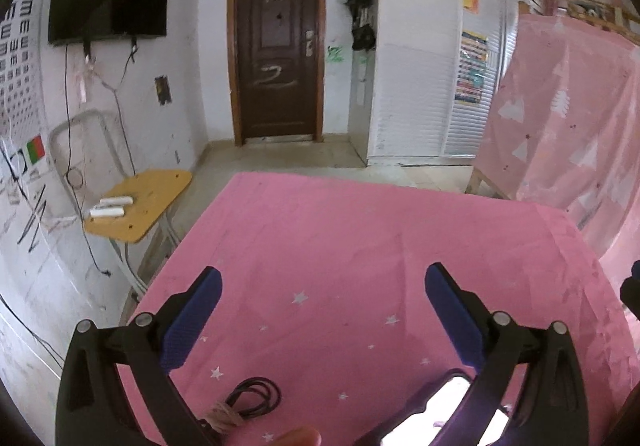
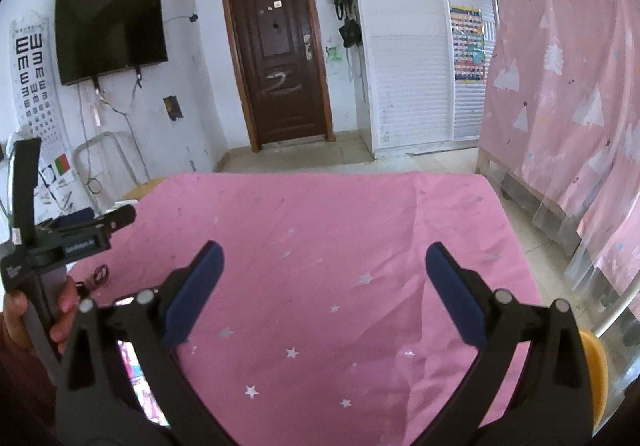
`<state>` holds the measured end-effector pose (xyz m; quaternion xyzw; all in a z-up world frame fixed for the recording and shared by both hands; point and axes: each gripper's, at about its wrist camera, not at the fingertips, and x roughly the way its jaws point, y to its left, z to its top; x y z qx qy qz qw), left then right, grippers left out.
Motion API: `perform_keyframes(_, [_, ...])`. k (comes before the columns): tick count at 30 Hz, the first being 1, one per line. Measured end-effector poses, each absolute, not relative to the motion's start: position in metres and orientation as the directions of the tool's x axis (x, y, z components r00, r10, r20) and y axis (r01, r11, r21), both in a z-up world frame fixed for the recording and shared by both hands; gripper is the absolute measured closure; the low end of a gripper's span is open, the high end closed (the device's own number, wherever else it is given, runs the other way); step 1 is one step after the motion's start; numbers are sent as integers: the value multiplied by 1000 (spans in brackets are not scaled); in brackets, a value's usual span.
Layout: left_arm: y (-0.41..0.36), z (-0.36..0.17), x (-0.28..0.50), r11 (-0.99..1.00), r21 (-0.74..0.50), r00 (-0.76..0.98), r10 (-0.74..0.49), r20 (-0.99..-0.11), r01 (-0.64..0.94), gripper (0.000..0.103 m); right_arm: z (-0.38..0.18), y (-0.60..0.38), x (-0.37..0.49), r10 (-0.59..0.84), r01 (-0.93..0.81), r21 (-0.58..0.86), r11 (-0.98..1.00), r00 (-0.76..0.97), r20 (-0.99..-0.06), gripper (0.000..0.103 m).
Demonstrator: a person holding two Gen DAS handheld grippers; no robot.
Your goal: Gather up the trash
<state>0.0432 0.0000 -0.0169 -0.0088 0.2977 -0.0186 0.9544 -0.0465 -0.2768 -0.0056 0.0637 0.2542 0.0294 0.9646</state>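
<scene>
Left wrist view first: your left gripper (image 1: 322, 292) has its jaws spread wide with nothing between them, held above the pink star-print cover (image 1: 360, 246). Nearest, below and just inside the left jaw, lies a small coil of black cord (image 1: 256, 395) beside a pale frayed scrap (image 1: 220, 417); under the right jaw sits a phone with a lit screen (image 1: 444, 406). If anything here counts as trash, the scrap is the likeliest, though you cannot be sure from these views. It looks light, soft and limp, so pinch it across its bulk rather than a loose end, and keep clear of the cord and phone. Further out, the cover is bare. Your right gripper (image 2: 324, 270) is likewise released and empty; well off its left jaw your hand (image 2: 64, 310) grips the other tool. Beyond stands a brown door (image 2: 280, 58).
</scene>
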Motion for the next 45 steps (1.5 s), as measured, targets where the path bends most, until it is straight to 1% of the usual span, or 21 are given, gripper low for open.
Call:
perform_keyframes(3, [4,-23,44,999,-36,817,-41,-576,25,9,-10,-271,-46,83,-19,135,991,870,-485,6])
perform_keyframes(7, [4,-22,43,999,-35,828,-45,-559,31,9,-15,-271,-43,68,-3,133,991,871,-487,6])
perform_keyframes(9, [2,-21,43,999,-34,828,-44,-558,31,9,-13,-273,-45,64,3,141,990,880,-470,6])
perform_keyframes(17, [-2,-22,41,999,-29,831,-40,-554,29,9,-13,-274,-47,59,10,148,989,887,-458,6])
perform_keyframes(45, [-1,-24,44,998,-42,822,-54,-566,37,9,-12,-272,-48,54,16,146,989,884,-464,6])
